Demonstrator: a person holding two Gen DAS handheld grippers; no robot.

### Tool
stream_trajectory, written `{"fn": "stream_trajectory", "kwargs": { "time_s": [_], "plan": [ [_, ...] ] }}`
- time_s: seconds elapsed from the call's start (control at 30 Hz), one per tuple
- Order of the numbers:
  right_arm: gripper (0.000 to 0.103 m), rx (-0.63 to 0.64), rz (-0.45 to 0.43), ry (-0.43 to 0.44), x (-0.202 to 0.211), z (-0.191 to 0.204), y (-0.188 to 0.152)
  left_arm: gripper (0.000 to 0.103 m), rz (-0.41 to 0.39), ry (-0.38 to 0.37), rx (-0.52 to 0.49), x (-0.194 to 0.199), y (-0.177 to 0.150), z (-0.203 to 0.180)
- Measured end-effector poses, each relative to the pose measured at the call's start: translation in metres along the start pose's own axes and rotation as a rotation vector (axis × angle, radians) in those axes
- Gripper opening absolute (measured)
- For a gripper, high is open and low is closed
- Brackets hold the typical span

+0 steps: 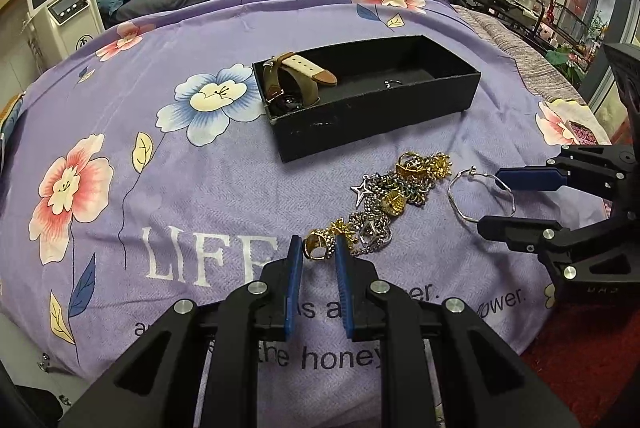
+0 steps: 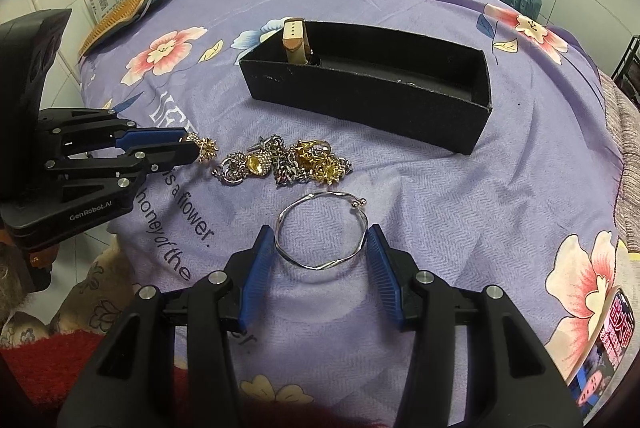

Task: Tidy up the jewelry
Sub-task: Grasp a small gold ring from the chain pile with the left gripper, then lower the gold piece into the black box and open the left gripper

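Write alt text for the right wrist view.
Open right tongs straddle a silver bangle on a purple floral bedspread. Beyond lie tangled gold and silver jewelry and a black box holding a watch; left tongs reach the pile.

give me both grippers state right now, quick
left gripper: open around a gold ring, not clamped
right gripper: open, straddling the silver bangle
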State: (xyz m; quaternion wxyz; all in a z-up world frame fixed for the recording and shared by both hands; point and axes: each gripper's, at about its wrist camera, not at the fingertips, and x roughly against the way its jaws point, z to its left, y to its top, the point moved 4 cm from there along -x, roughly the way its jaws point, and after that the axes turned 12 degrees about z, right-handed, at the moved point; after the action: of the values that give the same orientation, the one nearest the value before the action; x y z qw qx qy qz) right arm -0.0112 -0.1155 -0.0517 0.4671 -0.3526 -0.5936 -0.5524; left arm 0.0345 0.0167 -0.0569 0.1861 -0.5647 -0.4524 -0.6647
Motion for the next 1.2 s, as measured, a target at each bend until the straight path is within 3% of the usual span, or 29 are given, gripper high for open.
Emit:
{"fn": "stream_trajectory", "kwargs": {
  "time_s": [0.2, 0.63, 0.97, 1.2],
  "plan": [
    [0.049, -0.009, -0.004, -0.004, 0.002, -0.003, 0.001, 0.016, 0.001, 0.005, 0.029, -0.001, 0.002, 0.004],
    [0.049, -0.05, -0.037, -0.004, 0.013, -0.02, 0.011, 0.016, -0.068, 0.008, -0.025, 0.014, 0.032, -0.013],
    [0.047, -0.065, -0.156, -0.053, 0.037, -0.037, 0.051, 0.016, -0.139, 0.024, -0.06, 0.022, 0.076, -0.023],
    [0.043, -0.095, -0.184, -0.078, 0.036, -0.054, 0.077, 0.016, -0.164, 0.045, -0.068, 0.018, 0.106, -0.024]
  ]
}}
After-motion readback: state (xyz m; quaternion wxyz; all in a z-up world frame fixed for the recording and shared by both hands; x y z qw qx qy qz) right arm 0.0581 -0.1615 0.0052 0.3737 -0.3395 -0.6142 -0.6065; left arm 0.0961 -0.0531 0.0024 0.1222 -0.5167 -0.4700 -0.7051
